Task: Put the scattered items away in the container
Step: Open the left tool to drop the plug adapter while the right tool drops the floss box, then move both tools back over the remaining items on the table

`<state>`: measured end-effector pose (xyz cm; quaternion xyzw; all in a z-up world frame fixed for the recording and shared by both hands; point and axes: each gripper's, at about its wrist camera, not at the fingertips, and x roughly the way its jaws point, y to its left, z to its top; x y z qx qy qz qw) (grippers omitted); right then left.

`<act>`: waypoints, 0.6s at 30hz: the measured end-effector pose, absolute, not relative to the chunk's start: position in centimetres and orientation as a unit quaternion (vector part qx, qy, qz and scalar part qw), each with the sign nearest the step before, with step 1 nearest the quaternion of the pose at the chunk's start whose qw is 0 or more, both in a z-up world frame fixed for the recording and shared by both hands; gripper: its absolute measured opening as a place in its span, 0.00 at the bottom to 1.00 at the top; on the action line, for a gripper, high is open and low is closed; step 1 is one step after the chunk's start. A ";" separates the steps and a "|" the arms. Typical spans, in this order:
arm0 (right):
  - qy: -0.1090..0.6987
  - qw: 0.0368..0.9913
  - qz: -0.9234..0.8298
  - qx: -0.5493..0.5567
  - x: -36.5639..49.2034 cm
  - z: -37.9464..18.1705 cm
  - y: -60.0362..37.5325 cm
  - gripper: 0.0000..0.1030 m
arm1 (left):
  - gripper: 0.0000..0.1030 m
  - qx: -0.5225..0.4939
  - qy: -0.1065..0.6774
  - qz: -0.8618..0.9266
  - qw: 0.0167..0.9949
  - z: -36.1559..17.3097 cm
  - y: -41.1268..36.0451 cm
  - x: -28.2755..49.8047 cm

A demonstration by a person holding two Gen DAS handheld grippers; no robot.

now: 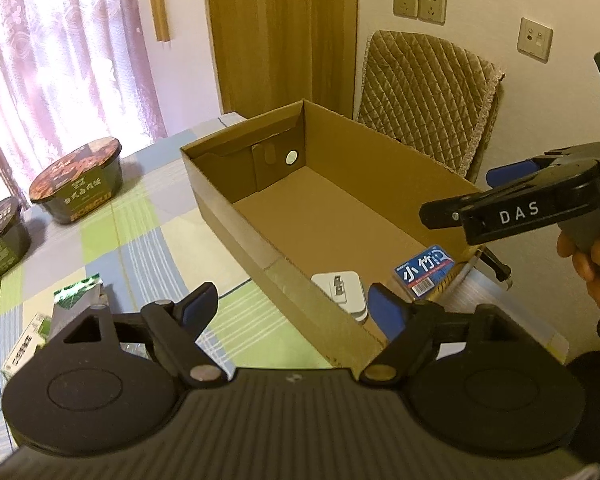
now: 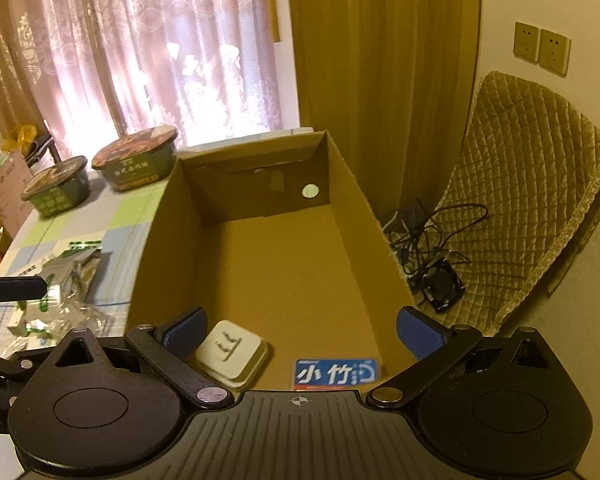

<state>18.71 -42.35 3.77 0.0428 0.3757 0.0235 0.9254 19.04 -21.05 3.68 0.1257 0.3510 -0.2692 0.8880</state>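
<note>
Cardboard box (image 2: 260, 264) mostly bare inside; left gripper (image 1: 292, 304) and right gripper (image 2: 300, 332) released above its near rim.

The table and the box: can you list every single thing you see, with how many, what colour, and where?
cardboard box: 1, brown, on the table
white charger: 1, white, inside box, near end
blue card pack: 1, blue, inside box, near end
noodle bowls: 2, green, far left on table
snack packets: several, green-white, left of box
tablecloth: 1, checked green-blue
chair cushion: 1, tan, right of box
cables: tangle, black, on chair
left hand-held gripper: 1, black, open
right hand-held gripper: 1, black, open, over box
</note>
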 end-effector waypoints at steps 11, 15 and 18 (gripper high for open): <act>0.372 0.927 0.037 0.041 16.1 5.6 -39.0 1.00 | 0.88 0.104 0.361 -0.243 0.894 4.2 -16.9 15.2; 0.368 0.928 0.046 0.041 15.1 6.3 -37.2 1.00 | 0.96 0.099 0.368 -0.233 0.895 4.2 -14.7 13.7; 0.368 0.927 0.056 0.043 14.3 6.7 -35.7 1.00 | 0.99 0.094 0.369 -0.221 0.898 4.4 -12.6 12.6</act>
